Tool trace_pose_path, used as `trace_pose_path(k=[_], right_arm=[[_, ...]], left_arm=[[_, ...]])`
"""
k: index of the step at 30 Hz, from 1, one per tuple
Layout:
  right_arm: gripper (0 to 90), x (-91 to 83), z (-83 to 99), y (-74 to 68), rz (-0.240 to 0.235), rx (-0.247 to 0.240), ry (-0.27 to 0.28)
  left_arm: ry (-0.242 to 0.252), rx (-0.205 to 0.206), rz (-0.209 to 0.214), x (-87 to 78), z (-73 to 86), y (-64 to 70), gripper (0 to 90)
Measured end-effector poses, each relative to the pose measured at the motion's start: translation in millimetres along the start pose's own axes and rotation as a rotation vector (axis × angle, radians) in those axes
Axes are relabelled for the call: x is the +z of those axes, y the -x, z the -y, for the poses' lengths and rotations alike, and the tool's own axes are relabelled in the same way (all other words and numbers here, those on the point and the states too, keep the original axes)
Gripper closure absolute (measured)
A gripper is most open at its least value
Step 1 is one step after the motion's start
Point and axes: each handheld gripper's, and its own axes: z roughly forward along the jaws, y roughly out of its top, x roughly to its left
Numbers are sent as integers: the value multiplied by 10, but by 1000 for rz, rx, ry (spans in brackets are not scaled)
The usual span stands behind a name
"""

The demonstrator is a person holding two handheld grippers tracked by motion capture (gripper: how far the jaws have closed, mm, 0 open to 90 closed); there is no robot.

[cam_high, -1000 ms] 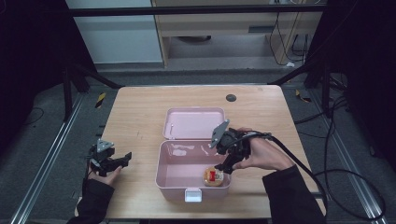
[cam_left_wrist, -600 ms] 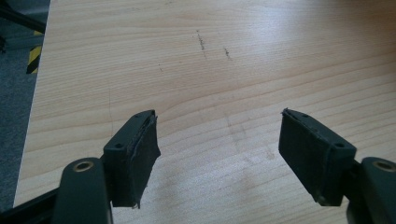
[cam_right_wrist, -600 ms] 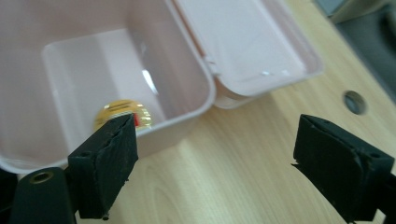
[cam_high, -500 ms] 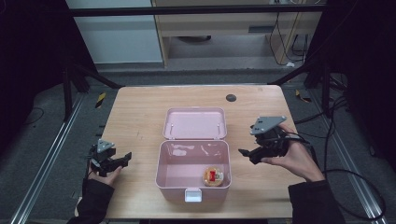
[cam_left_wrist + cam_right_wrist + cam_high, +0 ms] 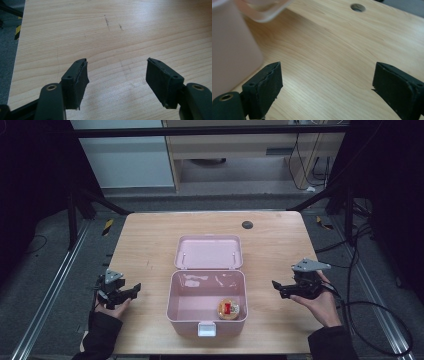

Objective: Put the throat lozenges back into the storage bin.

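Showing pale pink all over: box (image 5: pixel 206 312) and its open lid (image 5: pixel 208 252), with a white latch (image 5: pixel 205 329) in front. Lying inside, a round tan item (image 5: pixel 229 309) bearing a red-and-white label. Carrying it all, a light wood-grain bench (image 5: pixel 150 250) with faint dark scuffs and a dark round hole (image 5: pixel 247 225). Appearing black, both hand-held grippers: left (image 5: pixel 136 288), right (image 5: pixel 274 284), the latter topped by a grey plate.

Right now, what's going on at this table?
A person holds a gripper in each hand at a wooden table. A pink box sits open in the middle, lid tipped back, with a small round orange item lying inside near its front right corner. The right gripper is off to the box's right, open and holding nothing. The left gripper rests at the table's left edge, also open and empty. Neither touches the box.
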Motion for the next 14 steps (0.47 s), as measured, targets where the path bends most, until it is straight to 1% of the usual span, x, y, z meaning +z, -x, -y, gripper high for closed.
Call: trace_pose_path(k=[1, 2, 3, 4, 8, 9, 11, 14], right_arm=[[87, 10, 65, 34, 15, 32, 13], [84, 15, 104, 58, 21, 51, 22], [81, 22, 159, 84, 30, 84, 35], [80, 32, 211, 116, 40, 106, 42], [80, 56, 397, 252, 89, 180, 52], [78, 61, 439, 276, 94, 210, 53], [71, 79, 519, 328, 120, 232, 47], [63, 90, 611, 376, 152, 248, 30]], left_arm=[[0, 0, -1, 0, 0, 0, 332], [-1, 0, -1, 1, 0, 0, 331], [-1, 0, -2, 3, 1, 0, 328], [-2, 1, -4, 4, 1, -1, 326], [-2, 1, -19, 20, 10, -5, 301], [-5, 0, -20, 28, 14, -10, 295], [-13, 1, -26, 48, 23, -16, 284], [-18, 4, -31, 63, 29, -12, 269]])
